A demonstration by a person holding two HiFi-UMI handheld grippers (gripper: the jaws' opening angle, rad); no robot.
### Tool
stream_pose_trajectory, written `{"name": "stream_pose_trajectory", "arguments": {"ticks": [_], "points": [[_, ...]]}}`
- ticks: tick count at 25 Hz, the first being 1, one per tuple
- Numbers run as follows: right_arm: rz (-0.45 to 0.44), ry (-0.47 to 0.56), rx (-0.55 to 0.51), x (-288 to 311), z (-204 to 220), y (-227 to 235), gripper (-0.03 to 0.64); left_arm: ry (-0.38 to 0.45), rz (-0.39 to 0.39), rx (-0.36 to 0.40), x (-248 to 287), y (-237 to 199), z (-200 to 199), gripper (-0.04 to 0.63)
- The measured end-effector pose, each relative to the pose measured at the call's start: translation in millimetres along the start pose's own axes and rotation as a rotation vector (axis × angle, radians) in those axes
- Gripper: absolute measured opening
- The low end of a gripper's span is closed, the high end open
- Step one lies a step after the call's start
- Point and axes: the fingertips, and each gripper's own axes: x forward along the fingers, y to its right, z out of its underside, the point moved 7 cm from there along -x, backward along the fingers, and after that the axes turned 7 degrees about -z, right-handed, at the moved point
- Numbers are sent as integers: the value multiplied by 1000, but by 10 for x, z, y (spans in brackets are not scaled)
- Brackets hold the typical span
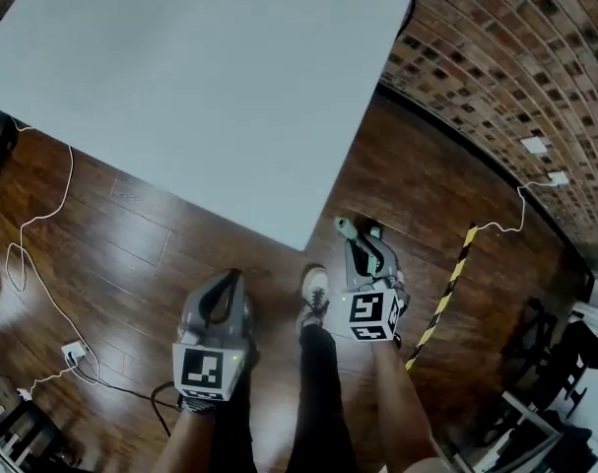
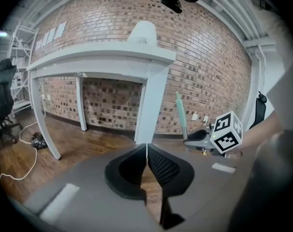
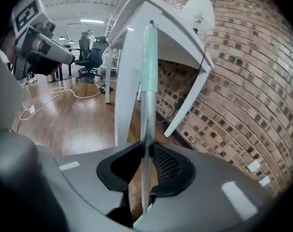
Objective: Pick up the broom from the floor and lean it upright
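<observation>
The lifting step is judged to be in hand: the broom is held up by its handle but is not yet leaned on anything.

Starting at the left, the left gripper [image 1: 224, 286] is seen with its jaws pressed together on nothing, and no share of the hold is taken by it. At its 3 o'clock in the head view, the right gripper [image 1: 365, 254] is clamped on the broom handle [image 3: 148, 66]. The handle is pinched between the pads and runs toward 12 o'clock in the right gripper view, with its mint-green grip well above the jaws. Its lower length passes down through the jaws toward 6 o'clock. The brush head is shown in no view.

From the right gripper, the white table [image 1: 180, 87] lies at 11 o'clock and the brick wall [image 1: 505, 57] at 1 o'clock.

For the next move, the handle would need to be brought fully upright. Its top would then be rested against the wall or the table edge before the grip is released.
</observation>
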Motion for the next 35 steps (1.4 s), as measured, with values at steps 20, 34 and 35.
{"name": "stream_pose_trajectory", "arguments": {"ticks": [20,34,35], "points": [[-52,97,-76,795,-1055,1049,97,6,-123,60,337,289,-566,8],[-5,140,-195,909,-1177,1099,166,-10,-113,57,233,201,-420,8],[0,144,-188,904,-1189,1108,167,-10,-115,53,229,177,-415,8]]}}
